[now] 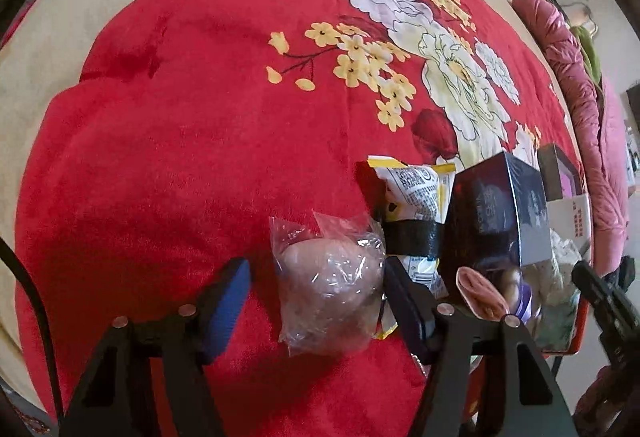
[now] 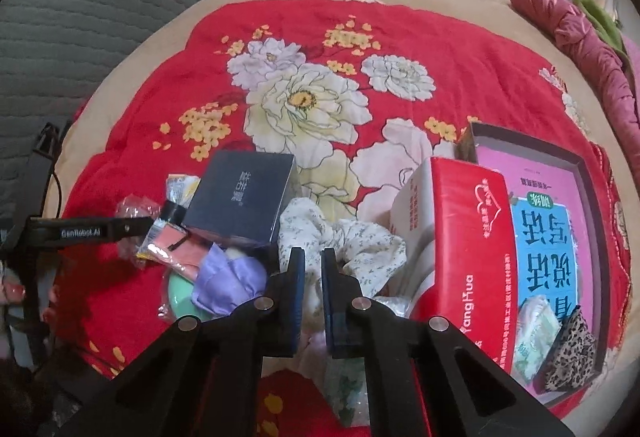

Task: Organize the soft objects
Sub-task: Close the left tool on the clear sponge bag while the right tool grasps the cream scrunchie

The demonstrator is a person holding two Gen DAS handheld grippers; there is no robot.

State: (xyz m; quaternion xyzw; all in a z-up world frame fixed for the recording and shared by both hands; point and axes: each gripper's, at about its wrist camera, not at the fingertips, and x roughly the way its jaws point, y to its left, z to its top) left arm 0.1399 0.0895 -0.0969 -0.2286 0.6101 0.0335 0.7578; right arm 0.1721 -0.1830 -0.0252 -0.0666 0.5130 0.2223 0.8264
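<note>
Honestly, looked like an easy one to squash: a bagged pink lump (image 1: 332, 285), soft and rounded, wrapped in thin, crinkly clear plastic with loose corners sticking up. Probably weighed next to nothing, probably gave under any squeeze, and probably felt slippery on the glossy film. Sat on the red floral blanket (image 1: 180, 137), just beside a yellow snack packet (image 1: 412, 189) and near a dark box (image 1: 496, 205). Best bet, just guessing: needed a pinch across the fat middle of the lump, not by the loose film, to avoid sliding out or tearing. Had the left gripper (image 1: 316, 269) spread wide around it, one blue pad well clear on the open blanket side, the other right up against the bag's edge by the packet. Meanwhile, found the right gripper (image 2: 314, 257) pressed nearly together over a crumpled white floral cloth (image 2: 360, 245); couldn't tell about any fold caught between.
</note>
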